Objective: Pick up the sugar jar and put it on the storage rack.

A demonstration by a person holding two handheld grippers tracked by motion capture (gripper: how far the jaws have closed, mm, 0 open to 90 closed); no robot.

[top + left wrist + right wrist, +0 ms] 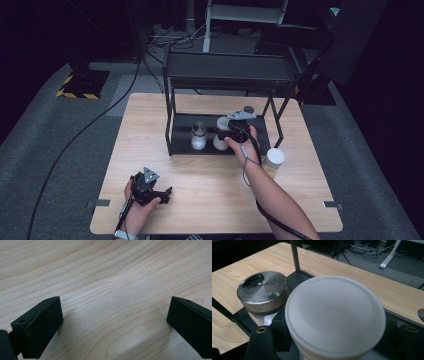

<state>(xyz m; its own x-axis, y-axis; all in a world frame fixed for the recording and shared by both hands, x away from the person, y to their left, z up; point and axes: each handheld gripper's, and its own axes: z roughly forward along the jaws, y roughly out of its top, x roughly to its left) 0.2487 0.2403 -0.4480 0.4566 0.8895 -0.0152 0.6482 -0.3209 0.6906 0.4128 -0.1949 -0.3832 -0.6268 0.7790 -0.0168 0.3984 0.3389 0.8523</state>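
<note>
A seasoning bottle with a white embossed lid (pixel 335 315) stands on the lower shelf (pixel 182 137) of a black two-tier rack. My right gripper (pixel 334 340) is shut on it, one black jaw on each side below the lid. In the high view the right gripper (pixel 223 134) reaches into the rack from the front, over the bottle (pixel 220 142). Beside it stands a glass jar with a metal lid (pixel 263 291), also on the shelf (pixel 199 136). My left gripper (pixel 165 196) rests on the table's near left part, open, with bare wood between its jaws (pixel 115 325).
The rack's upper shelf (pixel 227 75) overhangs the lower one, and its posts frame the opening. A second white-lidded bottle (pixel 274 159) stands on the wooden table (pixel 210 200) just right of the rack. Cables trail from both grippers toward the near edge.
</note>
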